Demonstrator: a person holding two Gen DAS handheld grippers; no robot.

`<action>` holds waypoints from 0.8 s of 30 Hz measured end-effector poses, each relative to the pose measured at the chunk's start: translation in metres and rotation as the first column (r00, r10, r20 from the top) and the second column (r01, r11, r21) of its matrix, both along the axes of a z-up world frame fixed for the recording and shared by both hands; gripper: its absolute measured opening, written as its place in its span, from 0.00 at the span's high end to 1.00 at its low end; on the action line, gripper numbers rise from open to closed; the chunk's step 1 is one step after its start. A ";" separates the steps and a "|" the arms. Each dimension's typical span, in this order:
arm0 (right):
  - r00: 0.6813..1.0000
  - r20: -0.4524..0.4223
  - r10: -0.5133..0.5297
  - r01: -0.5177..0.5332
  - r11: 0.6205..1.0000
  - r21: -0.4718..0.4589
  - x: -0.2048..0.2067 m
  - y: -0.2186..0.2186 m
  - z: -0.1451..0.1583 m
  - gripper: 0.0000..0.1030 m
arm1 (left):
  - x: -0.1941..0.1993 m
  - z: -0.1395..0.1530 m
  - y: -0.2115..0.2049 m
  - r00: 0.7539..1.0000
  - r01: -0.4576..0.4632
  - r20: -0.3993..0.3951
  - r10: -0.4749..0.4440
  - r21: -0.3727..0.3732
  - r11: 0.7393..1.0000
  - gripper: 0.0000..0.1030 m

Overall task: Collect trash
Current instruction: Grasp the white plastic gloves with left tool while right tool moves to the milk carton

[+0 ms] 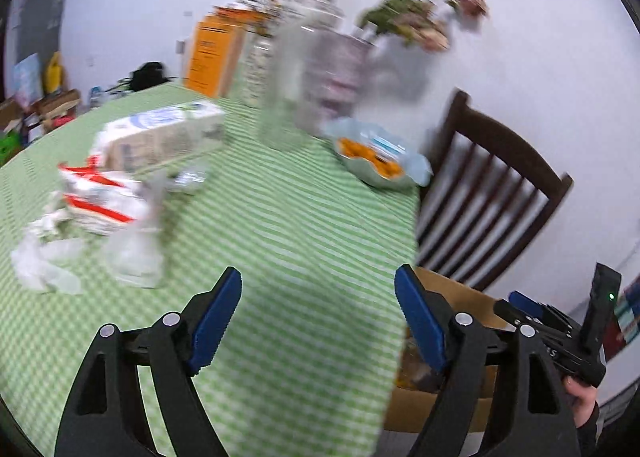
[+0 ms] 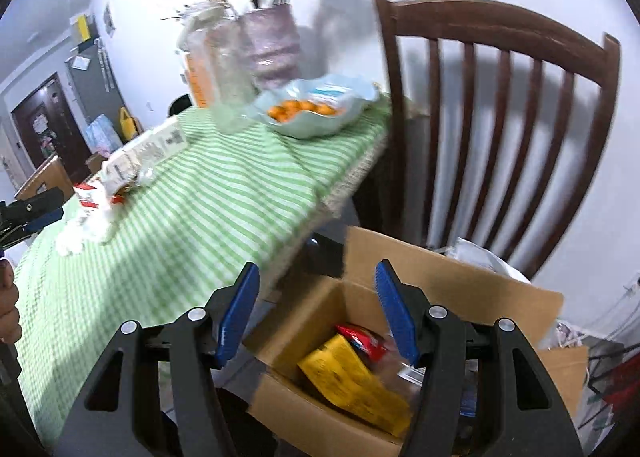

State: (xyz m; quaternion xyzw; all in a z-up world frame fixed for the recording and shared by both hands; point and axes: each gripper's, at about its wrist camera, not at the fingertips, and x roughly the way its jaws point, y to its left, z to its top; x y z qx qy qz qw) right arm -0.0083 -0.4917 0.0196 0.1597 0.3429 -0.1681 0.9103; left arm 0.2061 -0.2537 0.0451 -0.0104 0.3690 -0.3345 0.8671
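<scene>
My left gripper [image 1: 318, 297] hangs open and empty over the green striped tablecloth [image 1: 280, 241]. To its left lies the trash: red-and-white wrappers [image 1: 96, 197], crumpled white tissue [image 1: 40, 257] and a clear plastic cup [image 1: 136, 253]. My right gripper [image 2: 316, 309] is open with nothing between its fingers, above an open cardboard box [image 2: 440, 277] beside the table. A yellow packet [image 2: 352, 377] and a red packet [image 2: 360, 337] lie in the box. Each gripper shows in the other view: the right gripper [image 1: 516, 305] over the box [image 1: 460, 297], the left gripper [image 2: 44, 207] near the wrappers [image 2: 88, 197].
A white carton [image 1: 160, 137], a tall clear bottle [image 1: 288, 85], an orange box [image 1: 216, 53], a vase of flowers [image 1: 340, 69] and a pale blue bowl of oranges [image 1: 376, 161] stand on the table. A dark wooden chair [image 2: 500, 97] stands behind the cardboard box.
</scene>
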 end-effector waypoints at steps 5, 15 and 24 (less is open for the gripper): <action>0.998 0.023 0.060 -0.059 0.998 -0.010 0.030 0.027 0.010 0.43 | 0.029 0.006 0.044 0.996 -0.094 -0.007 0.094 -0.012 0.995 0.26; 0.982 0.033 0.188 -0.187 0.982 -0.036 0.085 0.082 0.020 0.43 | 0.096 -0.013 0.138 0.910 -0.412 -0.007 0.413 0.066 0.909 0.26; 0.943 0.003 0.334 -0.329 0.931 -0.161 0.160 0.118 0.048 0.36 | 0.170 -0.064 0.187 0.799 -0.575 -0.089 0.595 0.178 0.798 0.26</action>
